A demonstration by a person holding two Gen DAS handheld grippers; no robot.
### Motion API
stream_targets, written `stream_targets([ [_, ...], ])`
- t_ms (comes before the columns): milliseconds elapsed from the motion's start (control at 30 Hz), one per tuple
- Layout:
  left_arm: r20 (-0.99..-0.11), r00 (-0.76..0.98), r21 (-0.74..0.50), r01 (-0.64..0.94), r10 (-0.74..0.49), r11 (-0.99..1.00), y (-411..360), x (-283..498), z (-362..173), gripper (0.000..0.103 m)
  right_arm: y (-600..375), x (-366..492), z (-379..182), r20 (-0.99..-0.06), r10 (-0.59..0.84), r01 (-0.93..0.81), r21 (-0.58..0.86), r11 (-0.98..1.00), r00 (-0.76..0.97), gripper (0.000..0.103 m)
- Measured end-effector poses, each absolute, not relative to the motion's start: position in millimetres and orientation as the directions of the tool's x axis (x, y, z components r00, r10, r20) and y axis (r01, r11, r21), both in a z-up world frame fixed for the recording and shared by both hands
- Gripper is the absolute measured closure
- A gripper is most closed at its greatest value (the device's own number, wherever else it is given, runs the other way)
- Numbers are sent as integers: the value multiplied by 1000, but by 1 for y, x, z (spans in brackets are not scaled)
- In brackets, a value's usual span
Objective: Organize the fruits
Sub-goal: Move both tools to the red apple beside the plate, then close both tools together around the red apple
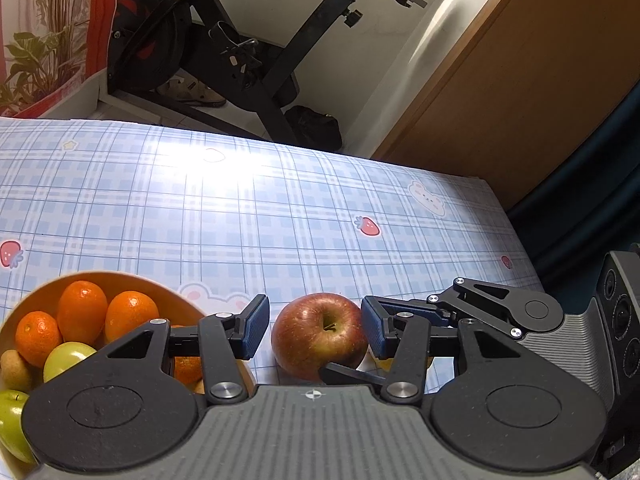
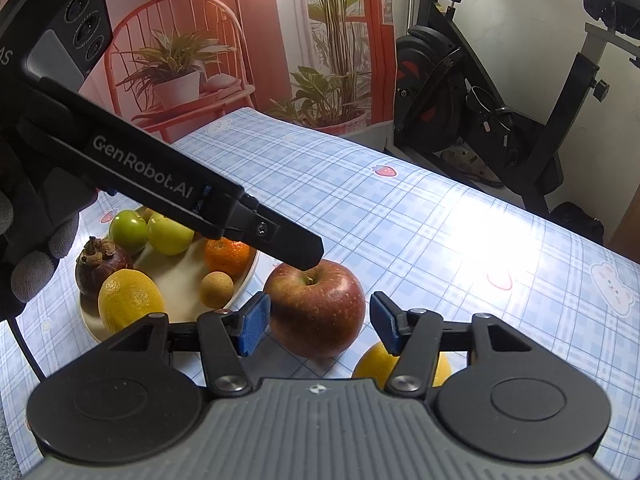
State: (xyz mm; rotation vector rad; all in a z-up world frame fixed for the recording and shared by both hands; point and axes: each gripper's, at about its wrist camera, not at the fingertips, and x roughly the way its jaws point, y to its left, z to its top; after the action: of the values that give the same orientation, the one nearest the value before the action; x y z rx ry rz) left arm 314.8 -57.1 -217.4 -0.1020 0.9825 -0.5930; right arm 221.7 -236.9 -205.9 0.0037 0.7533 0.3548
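A red apple (image 1: 320, 334) (image 2: 316, 312) stands on the checked tablecloth just right of a cream bowl (image 2: 244, 284). My left gripper (image 1: 316, 330) is open with its blue pads on both sides of the apple, not touching. My right gripper (image 2: 318, 326) is open too, straddling the same apple from another side. The left gripper's finger (image 2: 296, 246) hangs over the apple's top in the right wrist view. The bowl (image 1: 24, 308) holds oranges (image 1: 82, 312), green apples (image 2: 170, 232), a lemon (image 2: 128, 300), a mangosteen (image 2: 102, 266) and a small brown fruit (image 2: 216, 288).
A yellow fruit (image 2: 374, 362) lies on the cloth under my right gripper's right finger. An exercise bike (image 1: 224, 52) stands beyond the table's far edge. A wooden door (image 1: 520, 92) is at the right. The table's right edge (image 1: 516, 232) is close.
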Motion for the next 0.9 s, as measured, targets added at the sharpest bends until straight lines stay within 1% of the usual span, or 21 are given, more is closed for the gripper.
stream_targets([
  [100,-767,401,-336,415,-501,846,-61,316,-223,50,-234,225,-208,-679,314,-319,123,940,663,42],
  [267,-766,385,-364,399,-515,841,-61,319,-229,50,-234,229,-213,-688,318,-310,140,940,653,38],
  [533,-761,368,-397,386,-534,832,-62,321,-236,50,-236,232,-214,-685,324,-293,167,942,653,39],
  [667,-764,375,-365,419,-525,831,-65,318,-232,51,-237,228,-213,-675,327,-284,178,942,662,40],
  [900,-751,386,-379,413,-536,828,-54,312,-219,51,-231,220,-200,-645,335,-287,183,940,686,40],
])
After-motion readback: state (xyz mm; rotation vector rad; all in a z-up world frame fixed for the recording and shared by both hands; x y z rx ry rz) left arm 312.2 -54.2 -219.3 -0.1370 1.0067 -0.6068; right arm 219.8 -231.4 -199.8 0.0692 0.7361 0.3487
